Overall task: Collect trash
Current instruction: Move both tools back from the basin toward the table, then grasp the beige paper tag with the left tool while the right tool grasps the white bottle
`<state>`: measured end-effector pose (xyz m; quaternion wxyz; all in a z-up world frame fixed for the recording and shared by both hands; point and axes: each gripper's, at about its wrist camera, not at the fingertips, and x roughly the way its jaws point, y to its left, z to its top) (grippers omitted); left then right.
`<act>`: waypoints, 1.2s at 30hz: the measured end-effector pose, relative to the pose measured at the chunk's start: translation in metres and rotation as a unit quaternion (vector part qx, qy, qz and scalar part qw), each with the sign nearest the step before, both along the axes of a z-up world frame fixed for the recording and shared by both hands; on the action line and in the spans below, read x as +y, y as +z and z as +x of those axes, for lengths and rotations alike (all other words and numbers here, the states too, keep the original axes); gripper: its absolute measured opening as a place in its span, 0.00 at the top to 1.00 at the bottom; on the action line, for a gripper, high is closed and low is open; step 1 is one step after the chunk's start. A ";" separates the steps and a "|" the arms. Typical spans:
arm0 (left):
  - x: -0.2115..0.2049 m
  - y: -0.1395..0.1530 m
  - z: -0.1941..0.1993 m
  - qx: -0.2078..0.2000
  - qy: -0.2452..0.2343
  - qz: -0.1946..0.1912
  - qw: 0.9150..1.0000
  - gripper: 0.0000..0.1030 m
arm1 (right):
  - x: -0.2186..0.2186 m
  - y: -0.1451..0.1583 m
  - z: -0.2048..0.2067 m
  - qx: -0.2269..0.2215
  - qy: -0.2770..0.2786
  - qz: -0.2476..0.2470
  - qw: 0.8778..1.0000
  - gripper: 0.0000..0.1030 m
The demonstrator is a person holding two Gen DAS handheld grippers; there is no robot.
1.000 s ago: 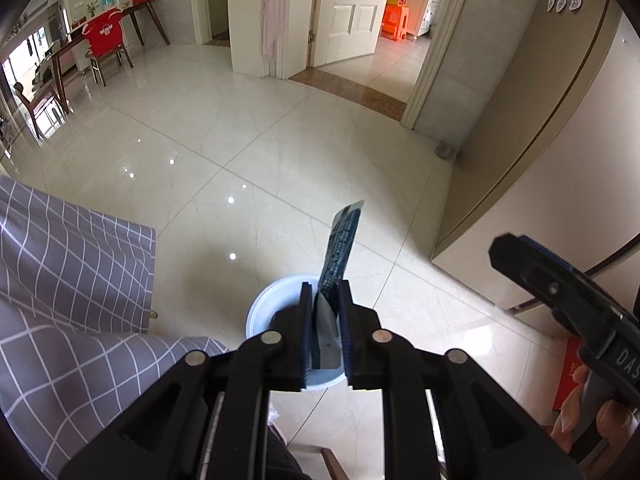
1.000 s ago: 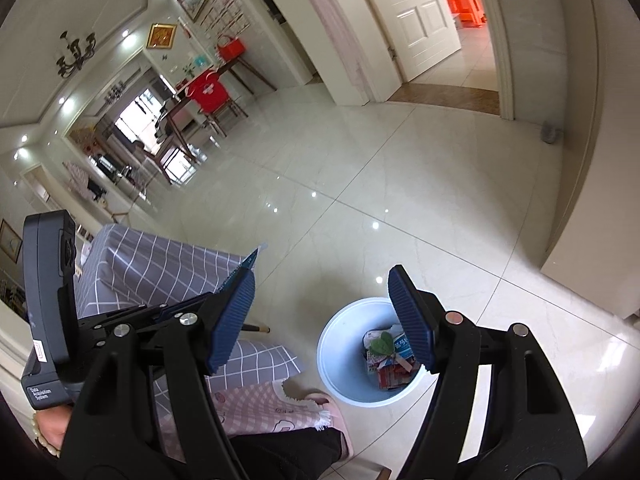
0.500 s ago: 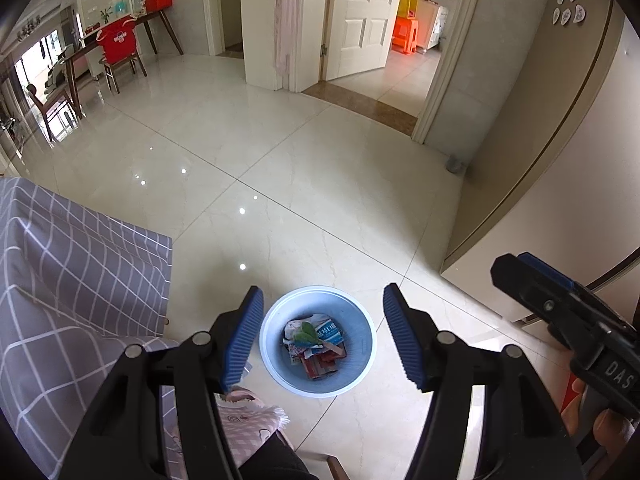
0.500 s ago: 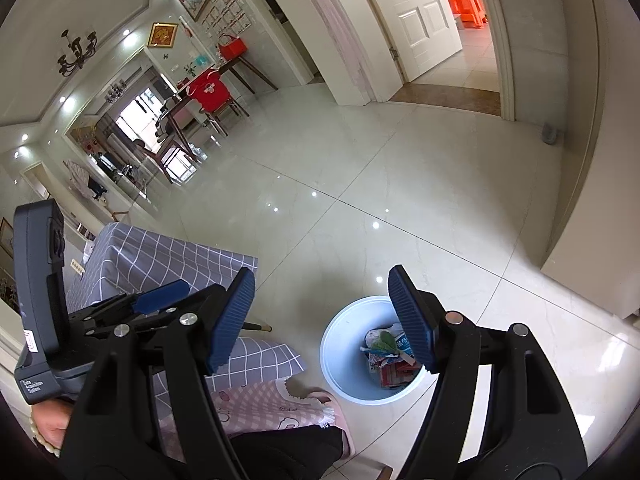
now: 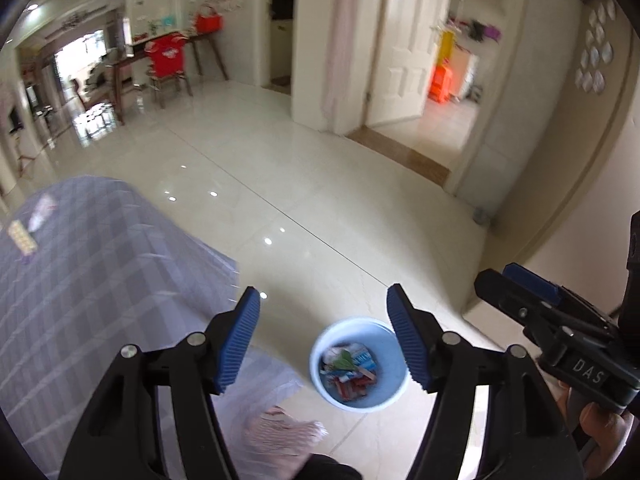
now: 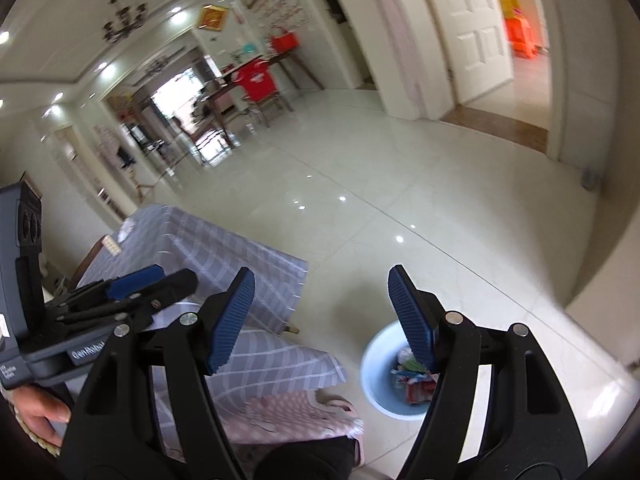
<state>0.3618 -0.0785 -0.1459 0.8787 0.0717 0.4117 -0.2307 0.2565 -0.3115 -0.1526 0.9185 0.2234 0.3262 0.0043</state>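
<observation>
A light-blue bin [image 5: 382, 394] stands on the floor below me, with several wrappers [image 5: 348, 368] inside. My left gripper [image 5: 323, 296] hangs above and left of the bin. Its jaws are opening and nothing is between the blue pads. My right gripper [image 6: 321, 276] is open and empty, with the bin [image 6: 376, 364] low behind its right finger. Each gripper shows at the edge of the other's view: the right one [image 5: 532, 292] and the left one [image 6: 152, 280]. On the table, small pieces of trash [image 5: 22, 236] [image 6: 112, 245] lie far left, blurred.
A table under a grey checked cloth [image 5: 80, 260] [image 6: 208, 248] fills the left. A pink patterned cloth [image 5: 280, 432] lies over a person's lap at the bottom. A beige cabinet [image 5: 560, 220] stands right of the bin. Glossy tiled floor [image 5: 320, 184] runs to doorways.
The left gripper opened and let go of the blue wrapper, which is no longer between its pads. Both grippers rose and swung left toward the table; the bin slid to the lower right.
</observation>
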 end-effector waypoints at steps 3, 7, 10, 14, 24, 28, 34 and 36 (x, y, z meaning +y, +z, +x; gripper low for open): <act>0.048 0.016 0.016 -0.019 0.043 0.000 0.999 0.34 | 0.032 0.012 0.023 -0.005 0.032 -0.011 0.999 0.33; 0.124 0.029 0.046 -0.029 0.120 -0.002 0.992 0.33 | 0.083 0.025 0.062 -0.012 0.080 -0.024 0.996 0.33; 0.183 0.030 0.071 -0.034 0.176 -0.001 0.984 0.33 | 0.123 0.032 0.094 -0.012 0.115 -0.033 0.993 0.33; 0.242 0.019 0.103 -0.024 0.220 0.003 0.975 0.33 | 0.180 0.038 0.136 -0.009 0.156 -0.047 0.987 0.33; 0.286 -0.013 0.175 0.009 0.214 -0.023 0.977 0.44 | 0.275 0.035 0.228 0.006 0.219 -0.071 0.973 0.33; 0.290 -0.026 0.199 0.023 0.202 -0.021 0.979 0.80 | 0.291 0.035 0.254 0.012 0.225 -0.078 0.971 0.33; 0.313 -0.014 0.199 0.003 0.205 -0.022 0.978 0.99 | 0.328 0.029 0.282 0.027 0.248 -0.086 0.965 0.33; 0.327 -0.009 0.198 -0.004 0.219 -0.021 0.976 0.99 | 0.340 0.027 0.292 0.030 0.255 -0.085 0.963 0.33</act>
